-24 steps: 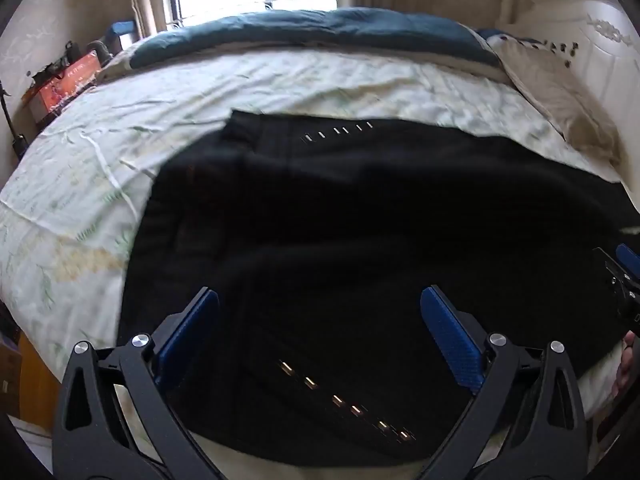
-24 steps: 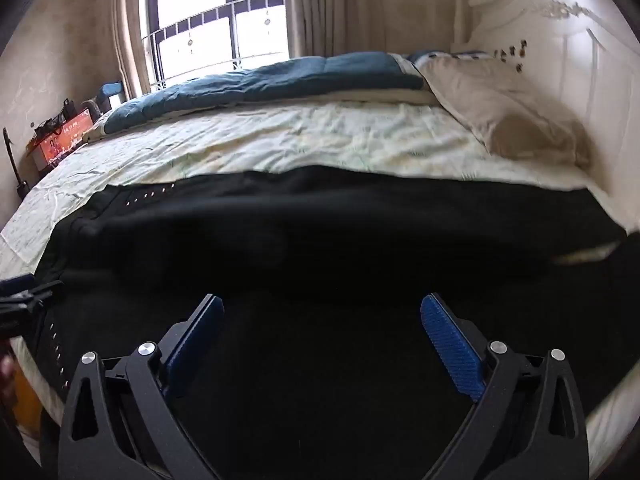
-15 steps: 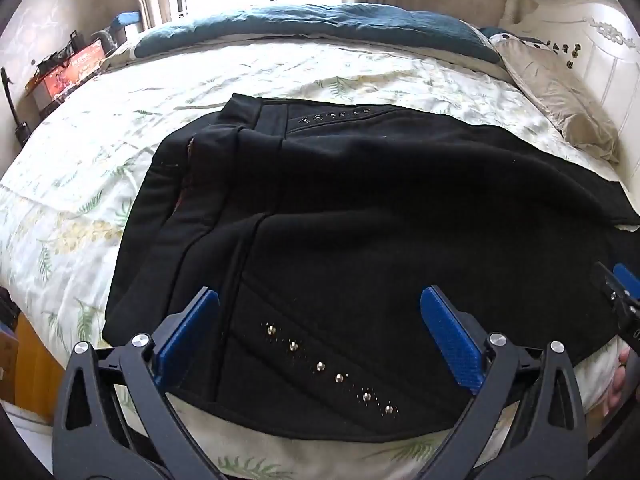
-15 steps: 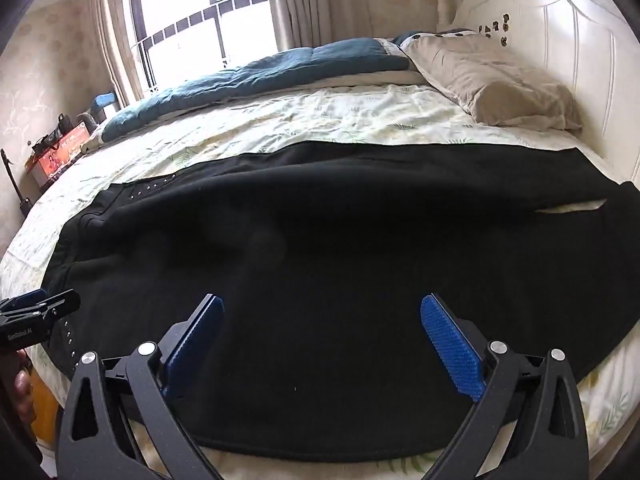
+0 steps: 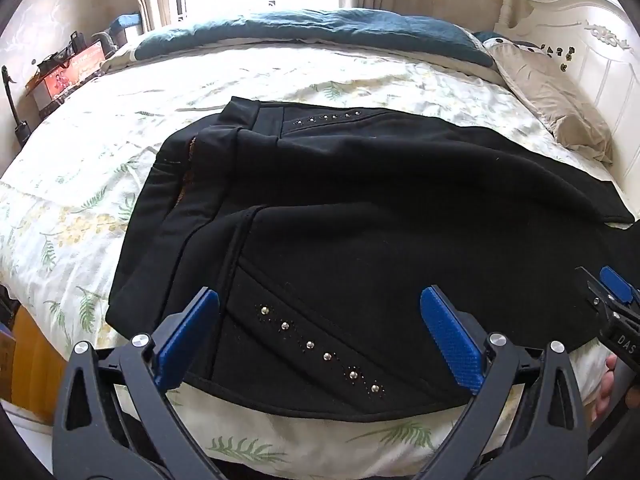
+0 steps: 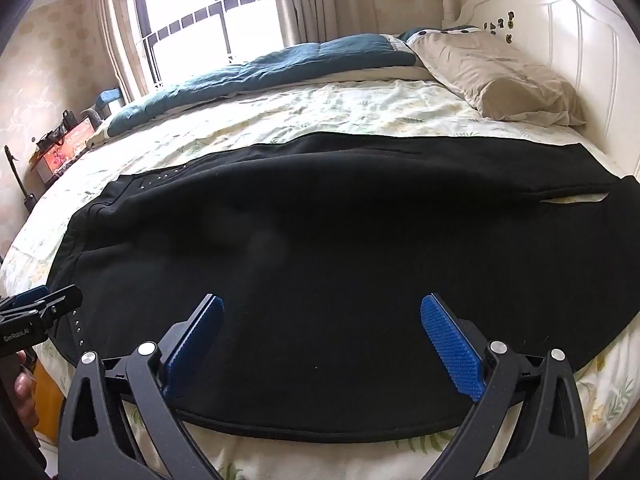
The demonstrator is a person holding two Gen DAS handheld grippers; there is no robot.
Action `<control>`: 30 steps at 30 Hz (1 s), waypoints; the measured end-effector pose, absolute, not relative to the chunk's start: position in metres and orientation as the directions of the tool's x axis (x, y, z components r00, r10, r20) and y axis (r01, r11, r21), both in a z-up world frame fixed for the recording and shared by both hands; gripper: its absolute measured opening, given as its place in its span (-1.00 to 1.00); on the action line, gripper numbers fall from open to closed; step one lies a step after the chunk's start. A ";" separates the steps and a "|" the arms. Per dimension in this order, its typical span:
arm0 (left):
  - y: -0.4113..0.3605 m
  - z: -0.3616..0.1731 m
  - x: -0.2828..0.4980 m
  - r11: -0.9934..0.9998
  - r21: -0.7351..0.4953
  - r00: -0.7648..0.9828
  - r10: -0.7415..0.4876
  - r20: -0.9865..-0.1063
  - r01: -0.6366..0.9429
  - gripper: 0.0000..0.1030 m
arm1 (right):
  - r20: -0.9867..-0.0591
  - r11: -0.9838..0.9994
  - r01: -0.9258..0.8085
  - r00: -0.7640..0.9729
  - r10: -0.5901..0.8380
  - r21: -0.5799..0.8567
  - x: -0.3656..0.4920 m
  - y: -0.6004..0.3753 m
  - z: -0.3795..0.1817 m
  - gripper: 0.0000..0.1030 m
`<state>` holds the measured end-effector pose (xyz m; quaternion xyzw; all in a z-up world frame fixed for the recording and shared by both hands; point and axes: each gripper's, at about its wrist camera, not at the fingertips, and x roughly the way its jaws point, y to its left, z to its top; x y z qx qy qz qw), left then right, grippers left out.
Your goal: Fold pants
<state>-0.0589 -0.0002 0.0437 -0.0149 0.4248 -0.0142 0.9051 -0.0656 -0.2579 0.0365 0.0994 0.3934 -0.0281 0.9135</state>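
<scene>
Both sets of jaws spread wide, nothing between the pads. Left gripper [image 5: 320, 340] and right gripper [image 6: 322, 344] both hang above the near edge of the bed [image 5: 100, 152], angled down at the cloth, not touching it as far as I can tell.

Black pants [image 5: 360, 220] lie flat on the floral sheet, long axis running left-right across both views, parallel to the near bed edge. Waistband end is to the left, leg hems off to the right toward the headboard [image 6: 560, 40].

Key relation: left gripper sits over the waist/hip zone, with the near stud row [image 5: 320, 350] directly between its jaws. Right gripper is over the mid-leg stretch, plain black fabric under it. So left is nearer the waist, right nearer the hems. My read: a lengthwise fold needs grabs on the near long edge, just below both jaw pairs.

View differences:
- Left wrist shows the waistband layers, the seam and a second stud row [image 5: 326, 118] at the far hip. Hems run out of frame.
- Right wrist shows the hem end, with a sliver of sheet in the gap [image 6: 568, 200] between the two legs. Waist is only a foreshortened strip there.
- Each view catches the other gripper at its edge.
</scene>
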 end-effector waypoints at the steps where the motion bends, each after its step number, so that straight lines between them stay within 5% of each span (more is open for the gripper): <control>1: 0.001 0.046 -0.059 0.999 -0.040 0.641 -0.038 -0.767 0.012 0.96 | -0.724 0.979 0.129 0.689 0.027 0.159 -0.066 -0.258 0.037 0.91; 30: 0.010 0.043 -0.057 0.997 -0.028 0.654 -0.067 -0.754 0.071 0.96 | -0.723 0.980 0.124 0.691 0.027 0.155 -0.070 -0.253 0.038 0.91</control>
